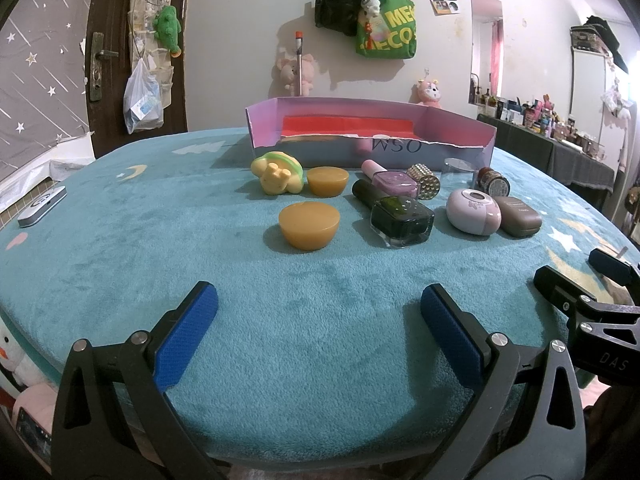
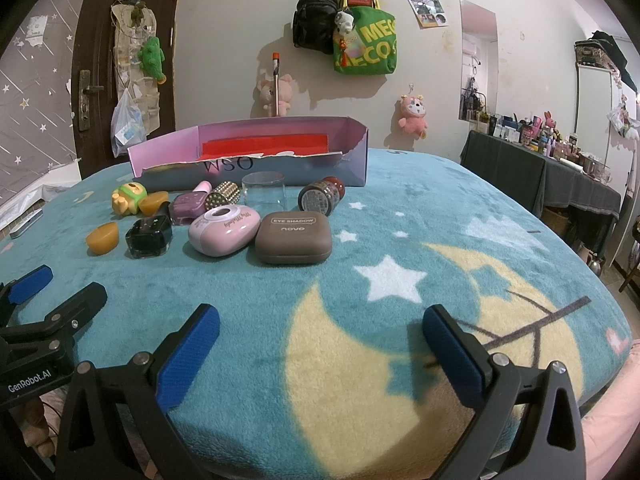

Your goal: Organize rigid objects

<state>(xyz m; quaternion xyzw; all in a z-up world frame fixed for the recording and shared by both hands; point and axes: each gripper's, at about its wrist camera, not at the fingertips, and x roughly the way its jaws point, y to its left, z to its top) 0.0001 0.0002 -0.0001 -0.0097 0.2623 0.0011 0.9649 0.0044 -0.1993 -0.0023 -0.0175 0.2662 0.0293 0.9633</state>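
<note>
Both the left gripper (image 1: 319,309) and right gripper (image 2: 321,328) hover low at frame bottom over the teal blanket (image 1: 120,264), jaws wide apart, empty.

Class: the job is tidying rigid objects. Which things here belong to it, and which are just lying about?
Job: purple box, brown eye-shadow case, pink case, amber pieces, dark bottle, both open tools.
Lying about: green bag, remote, plush toys.

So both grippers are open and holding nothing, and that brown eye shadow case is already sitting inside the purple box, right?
Not quite. The brown eye shadow case lies on the blanket in front of the purple box, not inside it, as the right wrist view shows. Both the left gripper and right gripper do have open, empty jaws.
</note>
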